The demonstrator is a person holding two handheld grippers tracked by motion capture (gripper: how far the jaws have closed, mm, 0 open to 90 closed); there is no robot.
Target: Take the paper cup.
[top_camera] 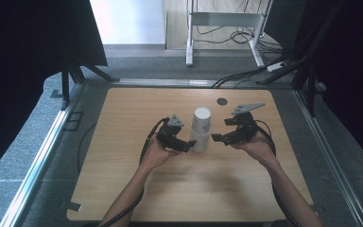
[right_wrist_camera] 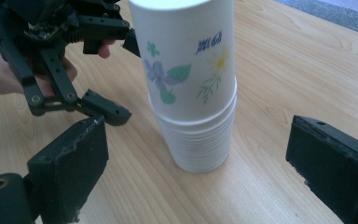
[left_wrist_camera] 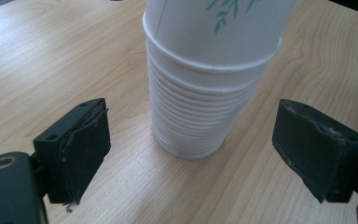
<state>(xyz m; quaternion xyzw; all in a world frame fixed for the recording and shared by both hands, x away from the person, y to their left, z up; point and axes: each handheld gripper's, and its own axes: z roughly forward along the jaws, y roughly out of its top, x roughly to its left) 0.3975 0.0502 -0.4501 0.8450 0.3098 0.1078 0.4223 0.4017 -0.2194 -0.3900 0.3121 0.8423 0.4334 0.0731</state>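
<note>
Wooden table (top_camera: 123,189) spreads out beneath me, pale and grained, and near its middle stands a stack of paper cups (top_camera: 201,128), upside down, white, with flower and leaf prints on the outermost cup. My two forearms reach in from the near edge, one on each side of the stack.

My left gripper (top_camera: 187,144) sits just left of the stack, low down by its base. Its jaws stand wide apart, and in the left gripper view the stack (left_wrist_camera: 205,93) rises in the gap ahead of them, touching neither pad.

My right gripper (top_camera: 216,138) sits just right of the stack, also low. Its jaws are wide as well; in the right gripper view the stack (right_wrist_camera: 191,88) stands ahead between them, clear of both, with my left gripper (right_wrist_camera: 116,74) beyond it.

The stack's top is cut off in both gripper views. A small dark round spot (top_camera: 222,101) lies on the far tabletop; I cannot tell what it is.
</note>
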